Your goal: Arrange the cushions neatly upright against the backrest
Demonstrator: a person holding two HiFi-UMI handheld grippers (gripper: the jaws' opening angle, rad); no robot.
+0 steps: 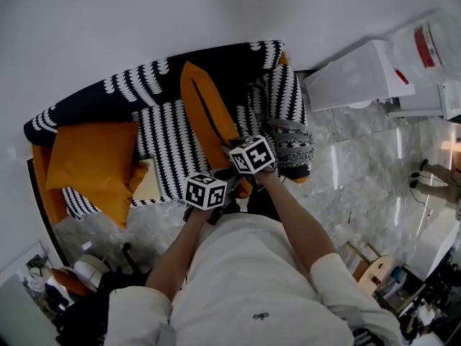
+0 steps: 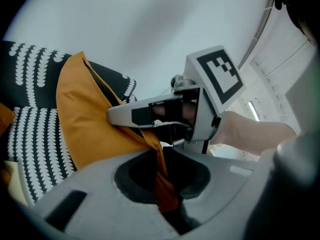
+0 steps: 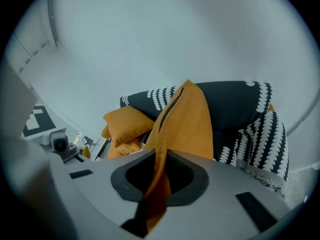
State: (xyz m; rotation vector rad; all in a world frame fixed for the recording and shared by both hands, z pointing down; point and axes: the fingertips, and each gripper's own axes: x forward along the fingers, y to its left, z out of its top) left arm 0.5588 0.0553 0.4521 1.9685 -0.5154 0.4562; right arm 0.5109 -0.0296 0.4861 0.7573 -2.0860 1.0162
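While both hands work the same piece, the left gripper (image 2: 161, 181) has its jaws closed tight on a fold of the orange cushion (image 1: 205, 110), the fabric pinched right down into the throat. The right gripper (image 3: 156, 184) sits just beside it, to its right, and it too is clamped on that lower edge, with an orange strip running between its pads. From the two grippers the cushion rises on edge, dark zip line facing up, and its far corner reaches the black backrest (image 1: 144, 78) of the black-and-white patterned sofa (image 1: 166, 132). Look left of the left gripper: a second orange cushion (image 1: 90, 157) lies slumped at the sofa's far end, well apart from both tools, leaning on the armrest there. Between that one and the left gripper, a pale yellow thing (image 1: 149, 180) rests on the seat; a flat pad or a book, hard to say from up here. Just right of the right gripper, a grey woolly cushion (image 1: 292, 146) sits at the seat's near corner by the marbled floor (image 1: 353, 186).
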